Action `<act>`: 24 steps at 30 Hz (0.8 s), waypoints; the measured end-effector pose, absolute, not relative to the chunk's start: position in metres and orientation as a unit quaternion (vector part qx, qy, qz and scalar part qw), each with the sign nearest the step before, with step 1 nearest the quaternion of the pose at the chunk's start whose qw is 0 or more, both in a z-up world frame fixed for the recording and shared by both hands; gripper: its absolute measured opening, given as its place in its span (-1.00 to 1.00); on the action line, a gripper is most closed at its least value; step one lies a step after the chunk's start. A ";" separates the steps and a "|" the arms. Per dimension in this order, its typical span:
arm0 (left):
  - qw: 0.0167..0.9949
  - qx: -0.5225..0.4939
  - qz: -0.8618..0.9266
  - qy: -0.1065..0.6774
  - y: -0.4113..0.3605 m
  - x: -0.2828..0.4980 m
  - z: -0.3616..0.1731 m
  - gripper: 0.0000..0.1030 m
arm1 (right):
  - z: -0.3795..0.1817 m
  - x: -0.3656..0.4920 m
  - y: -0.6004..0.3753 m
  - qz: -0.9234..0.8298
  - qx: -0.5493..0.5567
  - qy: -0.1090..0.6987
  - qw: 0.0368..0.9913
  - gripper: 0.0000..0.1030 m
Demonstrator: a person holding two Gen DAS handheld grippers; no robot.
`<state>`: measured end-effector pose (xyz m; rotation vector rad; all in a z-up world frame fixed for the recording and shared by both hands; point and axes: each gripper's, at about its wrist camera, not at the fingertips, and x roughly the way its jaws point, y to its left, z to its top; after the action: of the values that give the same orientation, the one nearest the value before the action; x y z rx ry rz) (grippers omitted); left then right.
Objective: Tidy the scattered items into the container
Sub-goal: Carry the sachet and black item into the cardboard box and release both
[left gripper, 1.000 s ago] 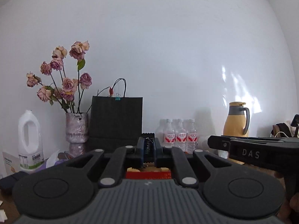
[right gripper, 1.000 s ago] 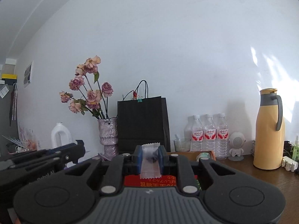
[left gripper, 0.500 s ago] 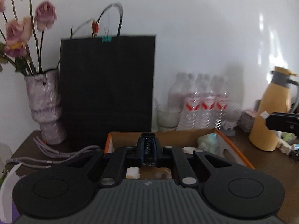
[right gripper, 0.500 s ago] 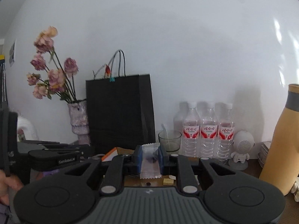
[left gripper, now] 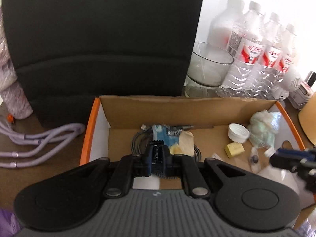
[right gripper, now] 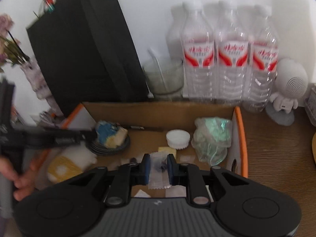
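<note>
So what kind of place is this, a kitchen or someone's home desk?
Probably a lived-in home or office tabletop against a white wall: a black paper bag, sealed water bottles and a small astronaut speaker stand behind the cardboard box on wood.

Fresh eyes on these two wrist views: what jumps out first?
The open cardboard box with orange edges fills the middle of both views, already holding a white cap, a blue-and-yellow packet on a coiled cable, and a crumpled greenish bag. The right gripper hangs over it, shut on a clear wrapped candy. Behind stand a black paper bag and water bottles.
</note>
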<state>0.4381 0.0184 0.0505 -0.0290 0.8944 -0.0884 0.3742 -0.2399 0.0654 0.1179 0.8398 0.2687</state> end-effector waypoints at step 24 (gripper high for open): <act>0.893 -0.027 -0.063 0.445 0.025 0.379 0.127 0.76 | 0.113 0.381 -0.245 0.083 0.076 0.474 0.873 0.29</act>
<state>0.3790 0.0255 0.1271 -0.0565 0.9229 -0.1307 0.3813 -0.2453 0.1129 0.1588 0.9908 0.1732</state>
